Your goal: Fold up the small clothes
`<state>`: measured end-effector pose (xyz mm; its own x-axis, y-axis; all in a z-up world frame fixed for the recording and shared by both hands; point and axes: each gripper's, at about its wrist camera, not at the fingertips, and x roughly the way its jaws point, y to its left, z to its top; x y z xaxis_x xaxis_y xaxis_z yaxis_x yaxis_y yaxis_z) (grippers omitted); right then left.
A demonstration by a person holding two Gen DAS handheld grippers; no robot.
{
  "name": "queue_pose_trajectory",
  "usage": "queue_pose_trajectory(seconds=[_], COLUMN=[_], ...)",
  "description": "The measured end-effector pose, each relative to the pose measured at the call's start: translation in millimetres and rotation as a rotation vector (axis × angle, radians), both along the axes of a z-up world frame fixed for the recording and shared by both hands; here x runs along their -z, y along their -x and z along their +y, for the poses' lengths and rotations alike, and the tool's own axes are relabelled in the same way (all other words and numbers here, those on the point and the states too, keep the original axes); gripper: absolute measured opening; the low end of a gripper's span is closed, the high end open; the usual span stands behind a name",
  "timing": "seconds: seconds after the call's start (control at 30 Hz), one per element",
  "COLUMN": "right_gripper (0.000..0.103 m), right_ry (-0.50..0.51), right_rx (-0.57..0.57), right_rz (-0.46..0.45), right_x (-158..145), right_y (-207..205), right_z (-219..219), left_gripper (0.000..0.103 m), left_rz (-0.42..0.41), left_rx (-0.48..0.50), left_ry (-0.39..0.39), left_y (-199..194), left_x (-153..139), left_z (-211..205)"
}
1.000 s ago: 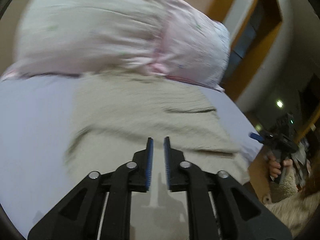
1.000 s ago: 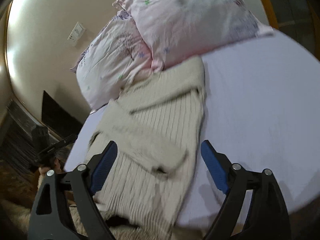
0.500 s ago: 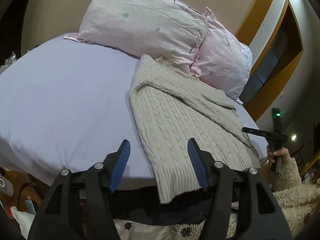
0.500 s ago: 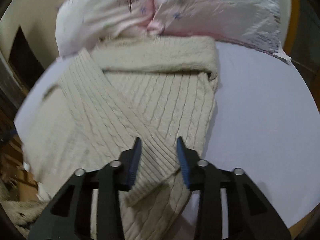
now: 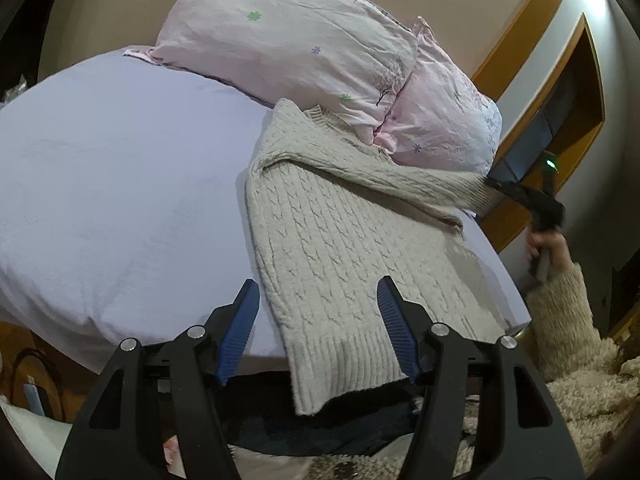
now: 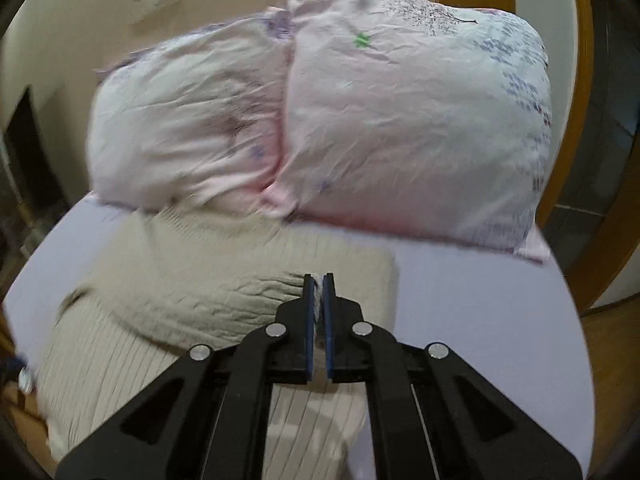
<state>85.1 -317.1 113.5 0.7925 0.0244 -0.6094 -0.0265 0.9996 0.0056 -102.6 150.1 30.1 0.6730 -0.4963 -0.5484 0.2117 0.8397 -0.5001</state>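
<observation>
While the cream cable-knit sweater [image 5: 332, 248] lies on the lavender bed [image 5: 112, 184], its long axis runs from the ribbed hem, which hangs over the near edge of the mattress, up to the collar, which touches the two pink pillows [image 5: 304, 36]. One sleeve [image 5: 404, 176] is stretched sideways across the chest, toward the right edge of the bed, and its ribbed cuff is pinched in the right gripper [image 5: 516, 194] (the jaws there are nearly together, with knit fabric between the blue pads). The left gripper [image 5: 318, 330] hangs above the hem with its jaws wide apart and nothing in them. In the right wrist view the sweater [image 6: 192, 280] is blurred, so the pattern is hard to read, and the cuff itself is mostly hidden between the pads of the right gripper [image 6: 318, 280].
</observation>
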Motion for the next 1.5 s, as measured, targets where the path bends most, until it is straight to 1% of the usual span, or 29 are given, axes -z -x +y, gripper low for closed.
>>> queue_pose_trajectory(seconds=[0.03,0.1,0.2,0.23,0.27,0.33,0.4,0.43,0.53,0.63,0.67,0.7,0.73,0.77,0.8,0.83,0.87,0.93,0.97,1.03,1.1,1.2,1.27,1.3,1.33,1.37,1.4,1.47,1.5], right_gripper=[0.004,0.004,0.004,0.004,0.004,0.004,0.004,0.004,0.004,0.006,0.009,0.018,0.023,0.026,0.034,0.037,0.037,0.034,0.033,0.029,0.026,0.026,0.027,0.026,0.018,0.012,0.006,0.005,0.005], right_ry=[0.006,0.006,-0.029,-0.051,-0.09,-0.209,-0.287,-0.302,-0.278,-0.286,-0.253,-0.237,-0.223,-0.202,-0.196,-0.202,-0.211,-0.212,-0.199,-0.169,-0.134,-0.077,-0.048,-0.038,-0.033,-0.023,0.004,0.024,0.009], right_rx=[0.022,0.098,0.167,0.187,0.213,0.219,0.225,0.228,0.261,0.269,0.299,0.32,0.338,0.343,0.316,0.26,0.19,-0.023,-0.08,-0.224,-0.33,-0.39,-0.393,-0.4,-0.402,-0.402,-0.42,-0.427,-0.42], right_rz=[0.024,0.143,0.279,0.29,0.284,0.226,0.186,0.174,0.201,0.291,0.308,0.292,0.249,0.17,0.126,0.098,0.091,0.12,0.135,0.198,0.268,0.332,0.365,0.397,0.424,0.425,0.405,0.377,0.357], right_x=[4.0,28.5,62.8,67.3,66.3,49.1,33.2,27.5,32.4,62.1,69.7,69.0,63.3,50.7,42.9,35.7,30.9,27.4,28.6,37.1,50.1,66.7,76.4,82.8,88.7,91.1,89.7,84.1,80.5], right_y=[-17.2,-55.2,-78.2,-78.6,-75.2,-58.2,-42.8,-39.1,-53.6,-81.3,-86.7,-85.2,-80.8,-72.7,-68.8,-67.1,-68.3,-78.0,-82.4,-97.2,-112.9,-133.8,-143.2,-150.7,-155.8,-156.9,-154.3,-153.0,-155.4], right_z=[-3.1,-9.8,-18.3,-22.7,-28.9,-40.9,-46.6,-47.4,-49.4,-53.4,-53.3,-52.6,-51.3,-46.2,-39.8,-30.0,-17.7,26.0,42.6,91.3,138.3,187.0,205.9,216.2,221.7,223.9,231.7,244.4,246.8], left_gripper=[0.062,0.062,0.063,0.063,0.063,0.063,0.063,0.063,0.064,0.064,0.064,0.064,0.064,0.065,0.066,0.066,0.066,0.066,0.066,0.066,0.067,0.068,0.069,0.069,0.069,0.069,0.069,0.069,0.069], left_rz=[0.004,0.009,0.016,0.018,0.021,0.021,0.012,0.007,0.0,0.0,-0.004,-0.008,-0.013,-0.015,-0.015,-0.014,-0.015,-0.026,-0.03,-0.04,-0.048,-0.06,-0.055,-0.053,-0.052,-0.049,-0.047,-0.041,-0.036], left_rx=[-0.008,-0.016,-0.023,-0.026,-0.028,-0.026,-0.018,-0.013,0.001,0.01,0.009,0.007,0.003,-0.004,-0.007,-0.009,-0.009,-0.002,0.004,0.022,0.038,0.038,0.026,0.018,0.009,-0.002,-0.008,-0.02,-0.024], left_ry=[0.004,0.004,0.007,0.01,0.013,0.014,0.015,0.019,0.027,0.022,0.02,0.02,0.022,0.027,0.033,0.037,0.042,0.047,0.048,0.048,0.035,0.023,0.039,0.047,0.052,0.059,0.066,0.084,0.092], left_y=[0.8,2.6,5.1,5.0,4.0,2.2,0.4,-0.8,-5.7,-5.5,-3.4,-1.2,1.3,2.6,2.3,1.5,-0.8,-5.5,-6.8,-7.9,-6.8,-1.6,0.3,1.9,2.5,3.2,3.4,2.5,1.1], left_x=[1.5,3.5,6.8,7.3,7.4,6.5,5.8,5.6,6.2,7.4,7.0,6.8,6.3,6.2,6.2,6.0,5.0,2.4,1.3,0.0,-1.1,-0.4,1.8,3.3,4.4,6.0,7.3,10.0,11.0], left_z=[-0.8,-1.4,-0.4,0.3,1.6,2.4,1.5,0.9,-3.2,-6.9,-7.0,-5.9,-4.3,-2.5,-1.2,-0.6,-0.3,-3.7,-6.0,-12.2,-18.0,-18.6,-12.7,-9.5,-5.8,-1.3,2.5,8.2,10.2])
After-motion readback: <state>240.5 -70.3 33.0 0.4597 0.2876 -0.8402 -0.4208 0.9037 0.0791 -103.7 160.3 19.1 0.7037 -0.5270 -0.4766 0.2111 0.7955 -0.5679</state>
